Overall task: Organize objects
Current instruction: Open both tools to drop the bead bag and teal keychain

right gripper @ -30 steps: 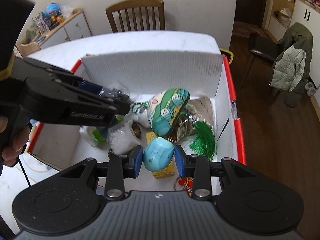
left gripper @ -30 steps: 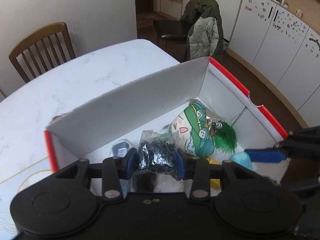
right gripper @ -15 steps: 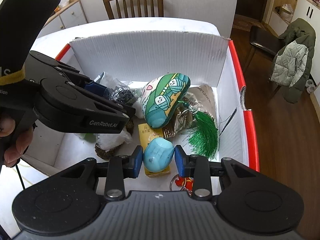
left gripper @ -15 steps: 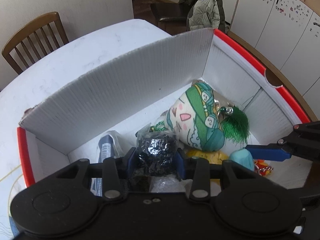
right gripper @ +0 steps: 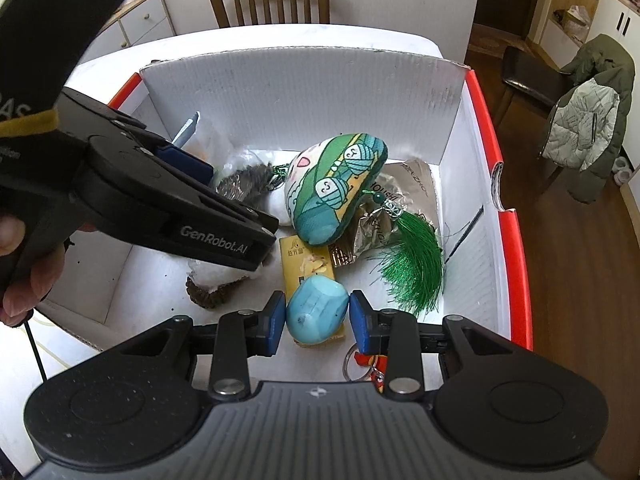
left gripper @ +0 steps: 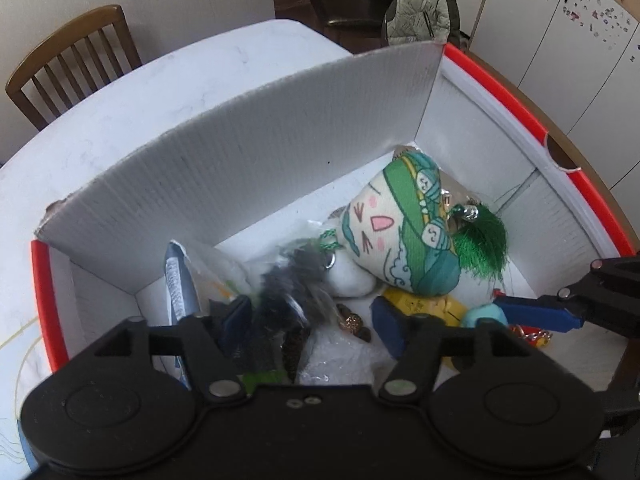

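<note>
Inside the red-rimmed box (right gripper: 484, 120): right tongs (right gripper: 318, 316) pinching a blue egg (right gripper: 316, 314); left tongs (left gripper: 312, 324) spread. Only the right view shows a hand (right gripper: 28, 276).

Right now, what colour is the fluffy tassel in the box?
Bright green. The tassel shows best in the right wrist view, beside the plush toy.

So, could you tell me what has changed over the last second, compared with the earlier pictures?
The left gripper has opened and let go of the crinkly dark packet, which now lies blurred among the things in the box. Both grippers have come lower into the box. The right gripper has stayed around the light blue object, its jaws a little wider. The cat plush and green tassel have not moved.
</note>
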Tool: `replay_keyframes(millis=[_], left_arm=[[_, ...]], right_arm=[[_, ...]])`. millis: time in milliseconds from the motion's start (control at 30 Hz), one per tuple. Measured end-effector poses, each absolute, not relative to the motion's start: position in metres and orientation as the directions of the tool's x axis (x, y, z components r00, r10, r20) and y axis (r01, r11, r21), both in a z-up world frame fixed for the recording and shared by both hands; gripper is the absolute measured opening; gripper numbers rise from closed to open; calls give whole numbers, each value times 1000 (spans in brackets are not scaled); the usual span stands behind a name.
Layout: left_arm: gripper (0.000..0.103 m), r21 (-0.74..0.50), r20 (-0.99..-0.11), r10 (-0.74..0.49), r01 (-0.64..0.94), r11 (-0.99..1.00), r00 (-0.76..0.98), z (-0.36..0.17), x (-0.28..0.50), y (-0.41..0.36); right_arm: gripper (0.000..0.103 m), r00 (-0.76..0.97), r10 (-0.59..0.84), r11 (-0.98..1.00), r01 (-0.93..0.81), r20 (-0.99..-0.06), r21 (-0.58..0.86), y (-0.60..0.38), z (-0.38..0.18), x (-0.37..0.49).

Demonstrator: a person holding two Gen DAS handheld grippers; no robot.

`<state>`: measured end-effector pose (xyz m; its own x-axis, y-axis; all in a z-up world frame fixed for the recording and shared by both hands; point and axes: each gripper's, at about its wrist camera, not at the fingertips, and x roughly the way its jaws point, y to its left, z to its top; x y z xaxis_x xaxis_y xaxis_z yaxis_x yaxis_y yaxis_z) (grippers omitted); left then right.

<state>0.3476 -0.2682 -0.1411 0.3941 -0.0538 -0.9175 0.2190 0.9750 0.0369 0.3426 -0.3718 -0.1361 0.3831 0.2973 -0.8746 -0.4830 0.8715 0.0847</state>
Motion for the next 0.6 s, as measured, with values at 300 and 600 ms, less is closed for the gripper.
replay_keyframes(millis=[300, 600], left_arm=[[78, 15, -896, -81, 212, 977, 437, -127, 329, -262], [88, -3, -863, -98, 188, 982, 495, -99, 308, -252]], right_arm=[[58, 401, 323, 856, -511, -857, 84, -374, -120, 331], [63, 421, 346, 845, -528, -838, 84, -375, -97, 316]])
